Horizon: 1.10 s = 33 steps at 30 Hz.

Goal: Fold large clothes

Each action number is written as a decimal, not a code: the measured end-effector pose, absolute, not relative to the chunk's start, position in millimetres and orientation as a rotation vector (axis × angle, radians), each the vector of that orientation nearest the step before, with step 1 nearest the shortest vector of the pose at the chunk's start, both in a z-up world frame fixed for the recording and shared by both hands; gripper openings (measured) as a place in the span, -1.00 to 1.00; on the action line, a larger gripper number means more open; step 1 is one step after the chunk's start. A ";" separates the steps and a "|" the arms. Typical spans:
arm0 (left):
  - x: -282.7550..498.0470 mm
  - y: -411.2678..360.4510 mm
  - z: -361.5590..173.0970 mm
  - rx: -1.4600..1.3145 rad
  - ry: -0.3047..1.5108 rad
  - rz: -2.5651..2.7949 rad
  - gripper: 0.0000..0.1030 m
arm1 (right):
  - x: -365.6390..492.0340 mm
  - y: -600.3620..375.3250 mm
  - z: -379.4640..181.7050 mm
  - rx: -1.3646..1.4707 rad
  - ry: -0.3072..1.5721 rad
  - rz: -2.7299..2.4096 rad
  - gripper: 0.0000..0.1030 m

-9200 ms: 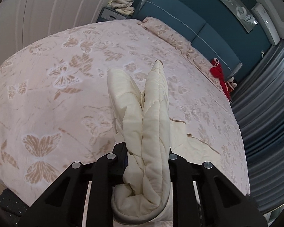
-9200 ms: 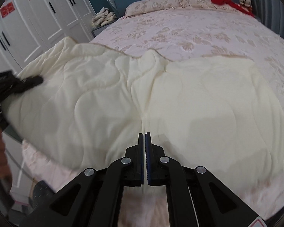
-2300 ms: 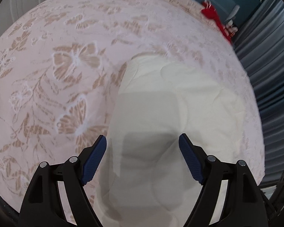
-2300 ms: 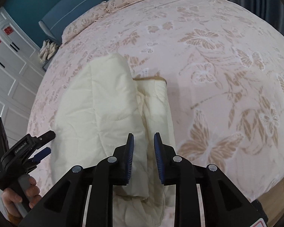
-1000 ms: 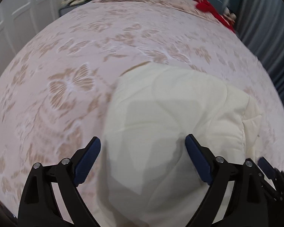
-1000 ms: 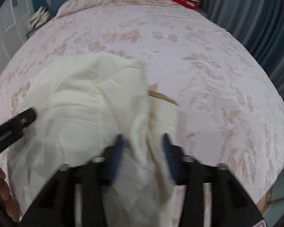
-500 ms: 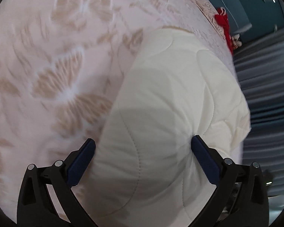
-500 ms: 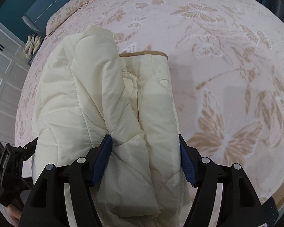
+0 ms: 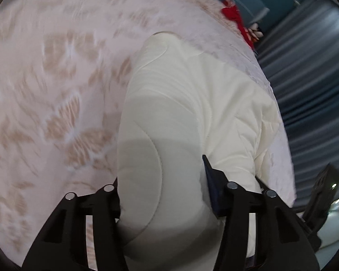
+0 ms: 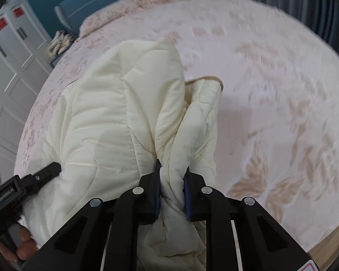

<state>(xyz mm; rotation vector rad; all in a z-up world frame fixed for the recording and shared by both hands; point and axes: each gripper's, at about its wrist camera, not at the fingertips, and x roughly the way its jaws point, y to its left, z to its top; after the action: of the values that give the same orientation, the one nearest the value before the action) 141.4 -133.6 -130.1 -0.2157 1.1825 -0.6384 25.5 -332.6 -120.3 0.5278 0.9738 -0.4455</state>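
Note:
A cream quilted cover (image 9: 192, 101) lies folded into a thick bundle on the bed. In the left wrist view my left gripper (image 9: 161, 171) straddles its near end. The jaws are closing, the padding bulges between them, and the left finger is hidden behind the fabric. In the right wrist view the cream cover (image 10: 115, 113) is bunched between the blue pads of my right gripper (image 10: 171, 176), whose jaws are closing and pinch a narrow wad. The left gripper (image 10: 34, 180) shows at the bundle's left edge, held by a hand.
The bed (image 10: 271, 79) has a pink butterfly-print spread and stretches far beyond the bundle. A red item (image 9: 232, 13) lies near the pillows. Grey curtains (image 9: 316, 67) hang on the right, and a white wardrobe (image 10: 6, 67) stands on the left.
Both pairs of jaws have narrowed from wide open onto the near end of the cover. The fabric between the right pads is now squeezed into a tight wad.

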 end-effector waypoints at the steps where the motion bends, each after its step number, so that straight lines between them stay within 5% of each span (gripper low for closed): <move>1: 136.7 -132.8 -115.0 -0.175 1.134 -0.638 -0.08 | 24.8 -326.5 -111.7 0.508 0.953 -0.445 -0.69; 8: 118.6 -101.5 -32.2 -0.058 0.887 -0.644 -0.09 | 18.9 -284.7 -46.9 0.366 0.767 -0.417 -0.70; 15: 123.8 -54.9 -5.3 -0.079 0.791 -0.600 -0.12 | 41.9 -241.2 -13.2 0.276 0.724 -0.326 -0.71; 28: 193.0 37.7 -74.7 -0.145 0.820 -0.527 -0.13 | 131.7 -166.1 -55.9 0.254 0.822 -0.214 -0.71; 31: 212.6 65.5 -118.3 -0.223 0.951 -0.484 -0.09 | 148.6 -161.0 -87.7 0.305 0.927 -0.170 -0.58; 33: 216.1 83.1 -142.2 -0.299 1.023 -0.474 -0.03 | 149.2 -158.4 -109.4 0.332 0.998 -0.182 -0.33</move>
<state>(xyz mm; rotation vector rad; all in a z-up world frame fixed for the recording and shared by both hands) 216.1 83.1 -142.2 -0.2986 1.0225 -0.4742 149.2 -158.4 -109.4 0.3315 0.9978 -0.1822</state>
